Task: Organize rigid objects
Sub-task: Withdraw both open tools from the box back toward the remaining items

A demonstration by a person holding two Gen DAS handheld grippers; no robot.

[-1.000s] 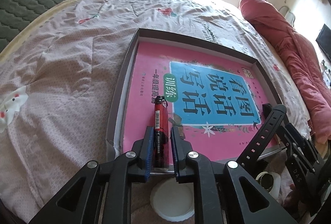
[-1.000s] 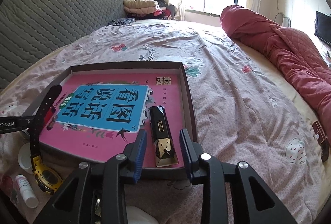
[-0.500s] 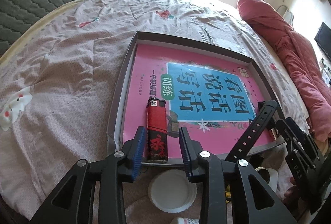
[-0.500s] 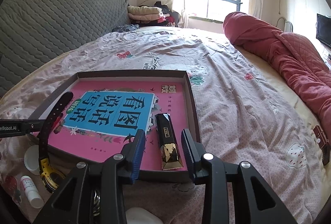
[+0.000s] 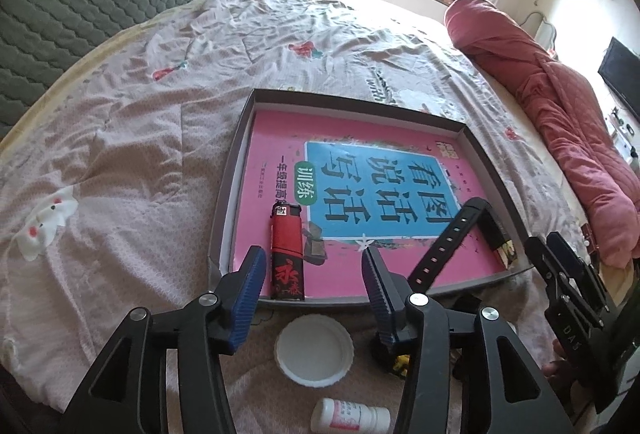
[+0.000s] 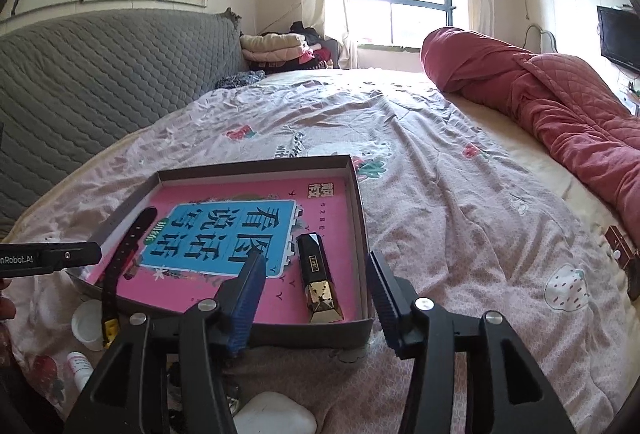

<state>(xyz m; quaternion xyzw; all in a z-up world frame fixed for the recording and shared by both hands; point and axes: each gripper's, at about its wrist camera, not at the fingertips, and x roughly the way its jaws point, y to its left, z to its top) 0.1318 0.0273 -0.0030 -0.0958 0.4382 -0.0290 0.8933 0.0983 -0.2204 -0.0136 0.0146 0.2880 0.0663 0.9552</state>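
1. Left wrist view: left gripper (image 5: pixel 314 266) spread wide apart, gripping nothing, poised just above the near rim of a shallow cardboard tray (image 5: pixel 230 189) on a bed (image 5: pixel 132 137).
2. Inside the tray, flat on a pink workbook (image 5: pixel 380 185): red lighter (image 5: pixel 286 250), lying lengthwise in the near left corner, between the blue finger pads (image 5: pixel 249 284) as seen from here but touching neither.
3. Black watch strap (image 5: pixel 452 238) slanting up over the tray's near rim; watch body hidden behind the gripper.
4. On the bed before the tray: white round lid (image 5: pixel 314 350) and, nearer, a small white bottle (image 5: pixel 350 416) on its side.
5. Right wrist view: right gripper (image 6: pixel 316 282) also wide apart and empty, at the tray's near right corner.
6. Black-and-gold lighter (image 6: pixel 318 276) lying flat on the workbook by the tray's right wall, between the pads in view, untouched.
7. Rolled red quilt (image 6: pixel 540 97) along the bed's far right side.
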